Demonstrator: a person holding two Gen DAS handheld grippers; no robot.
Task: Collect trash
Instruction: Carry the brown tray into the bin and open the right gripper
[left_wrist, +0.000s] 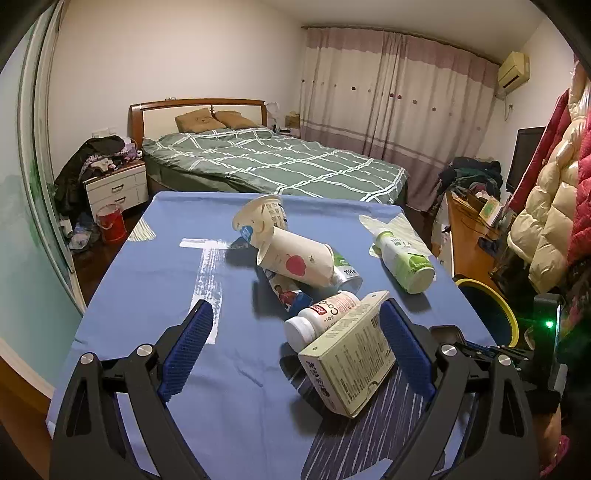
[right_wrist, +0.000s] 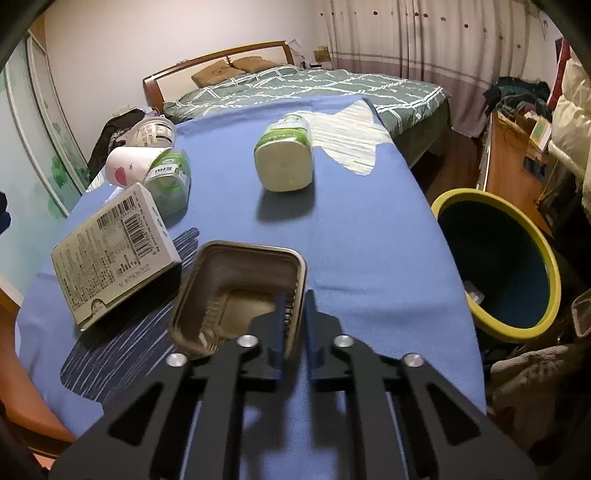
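Note:
Trash lies on the blue-covered table (left_wrist: 140, 280). My left gripper (left_wrist: 295, 308) is open; a cream printed box (left_wrist: 347, 365) and a white pill bottle (left_wrist: 325, 314) lie between its blue pads, close to the right one. Farther off lie a paper cup with a red apple (left_wrist: 295, 262), a yogurt cup (left_wrist: 258, 218), a green can (left_wrist: 345, 271) and a green-white bottle (left_wrist: 404, 258). My right gripper (right_wrist: 296, 295) is shut on the near wall of a clear plastic tray (right_wrist: 236, 273). The box (right_wrist: 110, 254) stands to its left and the bottle (right_wrist: 284, 158) lies ahead.
A yellow-rimmed dark bin (right_wrist: 517, 321) stands on the floor off the table's right edge. Behind the table is a bed with a green checked cover (left_wrist: 266, 162). A wooden desk (right_wrist: 509, 177) with clutter and hanging coats (left_wrist: 554, 206) fill the right side.

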